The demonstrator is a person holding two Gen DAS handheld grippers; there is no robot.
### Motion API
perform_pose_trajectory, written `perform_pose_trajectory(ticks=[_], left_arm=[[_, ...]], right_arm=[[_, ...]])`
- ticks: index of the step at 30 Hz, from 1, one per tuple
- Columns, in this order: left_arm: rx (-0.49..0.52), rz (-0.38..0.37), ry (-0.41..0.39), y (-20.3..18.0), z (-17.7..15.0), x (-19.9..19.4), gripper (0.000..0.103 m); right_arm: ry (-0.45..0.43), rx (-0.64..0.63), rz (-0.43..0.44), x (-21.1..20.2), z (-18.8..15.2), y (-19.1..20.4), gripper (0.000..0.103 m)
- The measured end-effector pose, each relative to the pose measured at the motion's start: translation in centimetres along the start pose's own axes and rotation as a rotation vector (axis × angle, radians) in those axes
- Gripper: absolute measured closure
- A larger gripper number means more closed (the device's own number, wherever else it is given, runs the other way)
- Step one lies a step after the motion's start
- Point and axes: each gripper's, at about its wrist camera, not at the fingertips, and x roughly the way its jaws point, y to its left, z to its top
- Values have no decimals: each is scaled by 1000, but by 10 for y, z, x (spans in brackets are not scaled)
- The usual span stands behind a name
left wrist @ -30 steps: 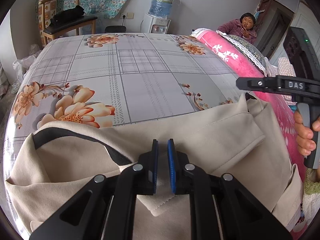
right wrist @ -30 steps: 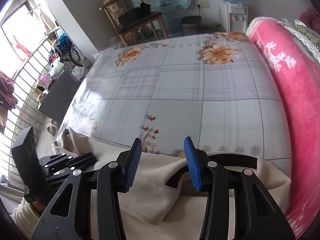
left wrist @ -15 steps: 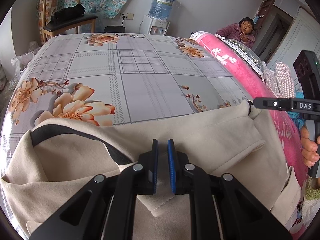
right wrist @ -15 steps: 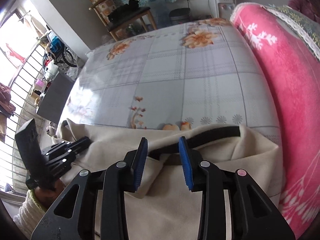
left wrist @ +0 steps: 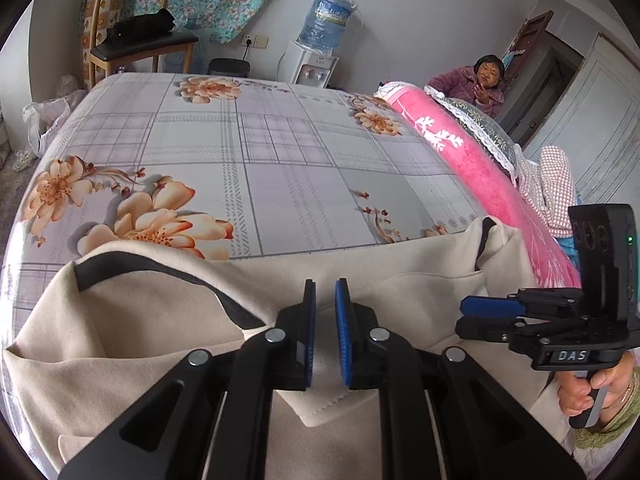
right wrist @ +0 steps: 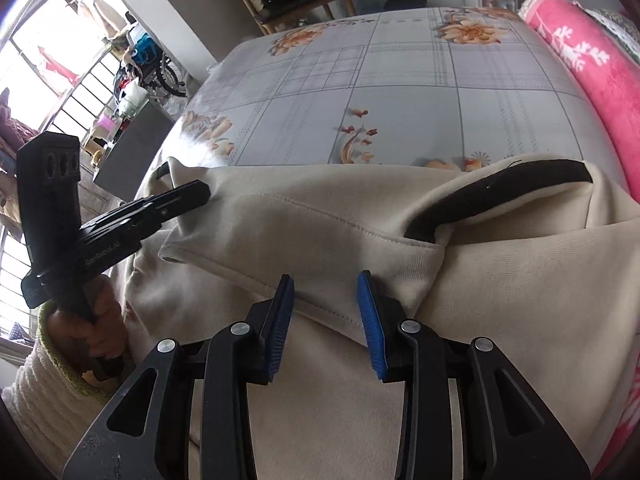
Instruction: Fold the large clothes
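On the near end of the bed (left wrist: 280,184), over the flowered sheet, lies the cream garment (right wrist: 500,300) with its dark neckband (right wrist: 500,188), partly doubled over itself.

We hold the left gripper (left wrist: 325,332) with its pads nearly together, pinching a folded edge of the cream cloth, which runs up between them. The right gripper (right wrist: 326,320) stands part spread; a stitched hem lies between its pads, but we judge they do not yet press on it.

Notes for doing the step well:
- close the right pads squarely on the hem, all layers caught, before any pull;
- keep both grips level so the fold line runs straight across;
- carry the edge over low, without dragging the sheet;
- stay clear of the pink blanket (right wrist: 592,80) on the right.
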Motion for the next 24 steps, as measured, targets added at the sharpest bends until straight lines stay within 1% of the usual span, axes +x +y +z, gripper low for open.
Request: perform_pose_trajectory(ticks=[2,3,5,7,9,11,14,18,19,21,23,24], left_arm=[[19,-25,-18,-10,0,-12,92],[36,-24,-6,-16,-1,-15,92],[55,-11,56,-25,-5,-11,92],[48,12,123,-27,-13,-2,92],[38,33,162,-23,-23,5,92],[26,28,143,-21,-28,2,92],[-7,19,136,-18,-31,1,92],[-64,-11,121,-10,-34,0,92],[-72,-18,116,-8,-35,-1,92],[-77,-24,108,-8,-36,-1,92],[-72,-30,103,-8,-37,-2,92],[-69,-32,102,-8,-38,-2,92]], right_arm=[[6,-5,-7,1,2,1,70],[9,-12,-11,1,3,2,70],[20,-19,-17,3,7,2,70],[32,-12,-25,0,11,3,70],[26,3,-19,-6,17,6,70],[-14,-4,7,-17,22,13,70],[-65,-36,26,-25,35,29,70],[-69,-64,69,-10,44,46,72],[-54,-79,63,-2,42,47,72],[28,-91,18,25,31,44,72],[-9,-146,-11,26,20,46,72],[-1,-156,-39,25,18,47,72]])
